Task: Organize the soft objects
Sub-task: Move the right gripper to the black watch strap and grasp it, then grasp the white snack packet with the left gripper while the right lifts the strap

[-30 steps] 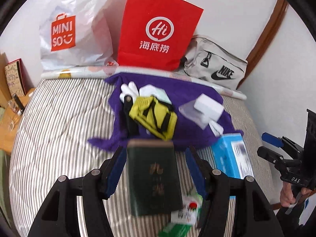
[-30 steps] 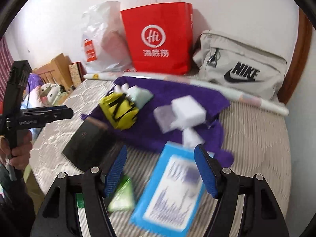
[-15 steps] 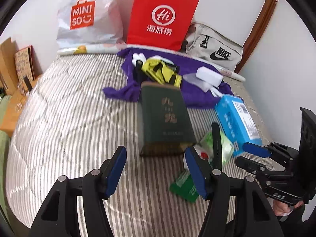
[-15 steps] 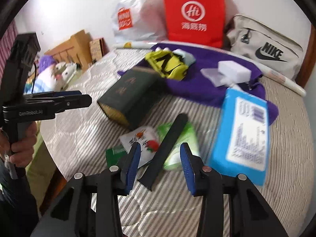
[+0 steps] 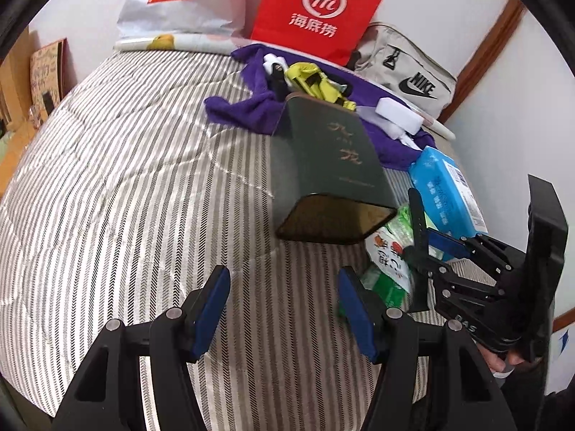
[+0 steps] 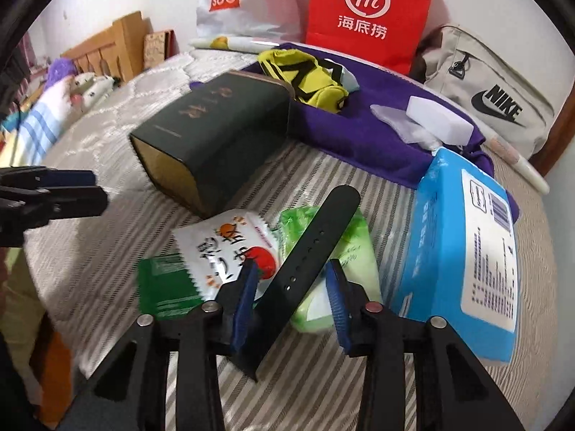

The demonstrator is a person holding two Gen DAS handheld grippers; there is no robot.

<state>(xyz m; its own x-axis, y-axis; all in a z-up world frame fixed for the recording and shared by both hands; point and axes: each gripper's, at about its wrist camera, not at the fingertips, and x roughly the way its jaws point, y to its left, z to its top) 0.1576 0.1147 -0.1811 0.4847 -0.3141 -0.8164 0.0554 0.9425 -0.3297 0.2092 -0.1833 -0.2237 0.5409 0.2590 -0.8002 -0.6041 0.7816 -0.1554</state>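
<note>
A black strap [image 6: 309,248] lies across a green packet [image 6: 345,248] and a white snack sachet [image 6: 230,248] on the striped mattress. My right gripper [image 6: 293,298] is open with its jaws on either side of the strap's near end, not closed on it; it also shows in the left wrist view [image 5: 436,248]. My left gripper [image 5: 284,305] is open and empty above bare mattress, short of a dark green box [image 5: 330,165]. Farther back, a yellow-black soft pouch [image 6: 309,79] and a white sponge [image 6: 438,122] lie on a purple cloth [image 6: 359,133].
A blue wipes pack [image 6: 467,251] lies right of the strap. A red paper bag [image 6: 370,10], a white Miniso bag [image 6: 230,3] and a beige Nike bag [image 6: 492,97] stand against the wall. A wooden headboard [image 6: 107,46] is at the left.
Both grippers pulled back and lowered toward the near edge of the bed. The right gripper narrowed and came down around the black strap. The left gripper withdrew from the dark green box.
</note>
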